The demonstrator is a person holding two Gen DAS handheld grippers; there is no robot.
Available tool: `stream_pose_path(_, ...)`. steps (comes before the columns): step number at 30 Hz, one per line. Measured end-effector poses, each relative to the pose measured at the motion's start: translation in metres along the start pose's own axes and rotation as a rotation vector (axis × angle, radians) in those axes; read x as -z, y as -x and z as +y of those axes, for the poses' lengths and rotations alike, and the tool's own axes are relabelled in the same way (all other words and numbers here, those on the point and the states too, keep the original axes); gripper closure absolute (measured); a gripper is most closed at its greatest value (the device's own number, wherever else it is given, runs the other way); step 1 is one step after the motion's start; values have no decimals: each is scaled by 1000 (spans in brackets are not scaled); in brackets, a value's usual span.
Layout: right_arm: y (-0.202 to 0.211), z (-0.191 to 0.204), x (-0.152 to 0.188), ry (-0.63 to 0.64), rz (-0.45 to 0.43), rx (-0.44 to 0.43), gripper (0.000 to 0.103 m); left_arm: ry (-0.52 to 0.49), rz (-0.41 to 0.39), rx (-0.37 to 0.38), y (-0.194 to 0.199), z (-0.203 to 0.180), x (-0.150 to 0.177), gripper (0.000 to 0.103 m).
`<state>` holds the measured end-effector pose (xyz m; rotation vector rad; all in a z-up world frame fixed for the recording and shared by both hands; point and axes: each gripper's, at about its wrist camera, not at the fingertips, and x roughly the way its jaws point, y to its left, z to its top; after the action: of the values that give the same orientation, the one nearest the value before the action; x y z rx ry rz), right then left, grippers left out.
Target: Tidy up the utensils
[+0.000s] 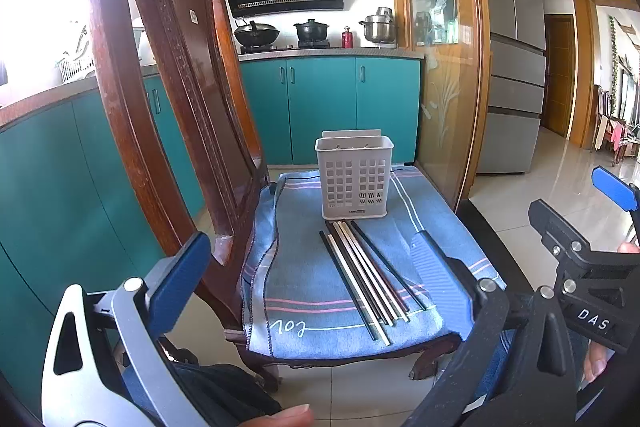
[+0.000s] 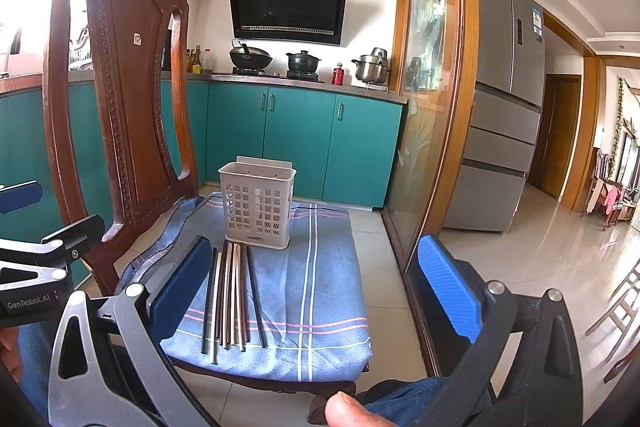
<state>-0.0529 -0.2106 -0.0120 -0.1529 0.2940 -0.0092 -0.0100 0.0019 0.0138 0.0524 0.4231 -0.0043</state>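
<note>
Chopsticks [image 1: 368,277] on cloth [image 1: 304,247], basket [image 1: 354,177] contents unclear, left gripper [image 1: 316,267] & right gripper [image 2: 316,279] fingers wide, empty

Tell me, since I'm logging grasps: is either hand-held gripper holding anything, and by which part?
Nothing is held. The left hand-held gripper and the right hand-held gripper are both open and empty; the chopsticks lie on the blue cloth.

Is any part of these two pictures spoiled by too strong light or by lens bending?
Left wrist view: window light burns out the upper left beside the carved brown wooden chair back, which bows strongly; the dark and pale chopsticks stay sharp. Right wrist view: the bright tiled floor shows glare, the wooden door frame curves, and the white slotted plastic holder is clear.
</note>
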Motion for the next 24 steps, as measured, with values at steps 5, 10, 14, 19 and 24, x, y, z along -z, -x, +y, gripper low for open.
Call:
stream_pose_path(5,1,-1,1,-1,-5,-2,2,-1,-4,-6,2,-1,-1,3)
stream_pose_path(10,1,-2,0,-2,-8,0,2,-3,-4,-9,2,-1,-3,3)
stream_pose_path(14,3,-3,0,-5,-13,-1,2,-4,-7,-11,3,-1,-5,3)
stream_pose_path(19,5,-4,0,-6,-16,-1,2,-3,-11,-12,4,-1,-3,3)
stream_pose_path(24,5,-4,-1,-6,-18,-3,2,-5,-26,-32,8,0,-6,3)
